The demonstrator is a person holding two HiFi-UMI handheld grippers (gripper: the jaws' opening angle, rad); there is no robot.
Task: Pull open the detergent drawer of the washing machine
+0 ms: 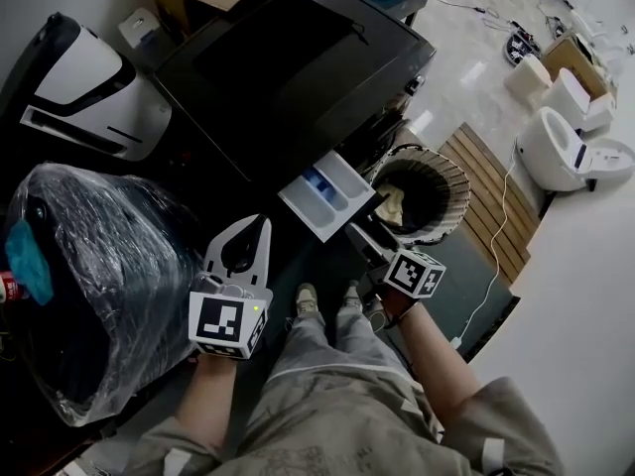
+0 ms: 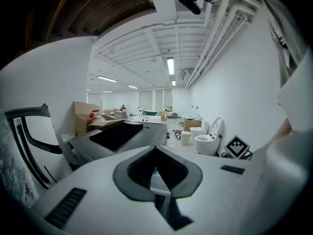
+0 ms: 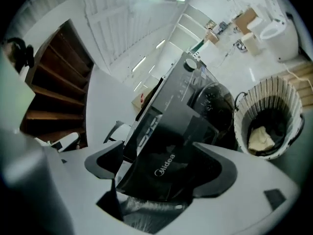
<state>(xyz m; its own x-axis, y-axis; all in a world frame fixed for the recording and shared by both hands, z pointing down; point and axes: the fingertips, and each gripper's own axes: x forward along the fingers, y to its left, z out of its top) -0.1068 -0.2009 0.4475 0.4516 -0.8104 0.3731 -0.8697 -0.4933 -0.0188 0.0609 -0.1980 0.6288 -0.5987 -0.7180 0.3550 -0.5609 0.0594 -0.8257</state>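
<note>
Right gripper view: my right gripper has its jaws set on the dark front panel of the detergent drawer, one pad on each side. The panel fills the gap between them, so I read this as a pinch on the drawer front. In the head view this gripper sits at the outer end of the drawer.

My left gripper has its jaws pressed together with nothing between them. In the head view it hangs near the drawer's left side, apart from it, and takes no part in the pull.

Task status: the drawer projects well out of the front of the washing machine. Its pale tray and blue compartment are exposed from above. I judge the pull largely done. I cannot tell whether the drawer has reached its stop, so any last travel and the release are left.

Surroundings:
- The machine stands on a pale, glossy floor.
- A woven basket with pale cloth inside stands just beside the drawer, on the right.
- A slatted wooden panel lies beyond the basket.
- White toilets stand farther out.
- A plastic-wrapped bundle sits to my left.
</note>
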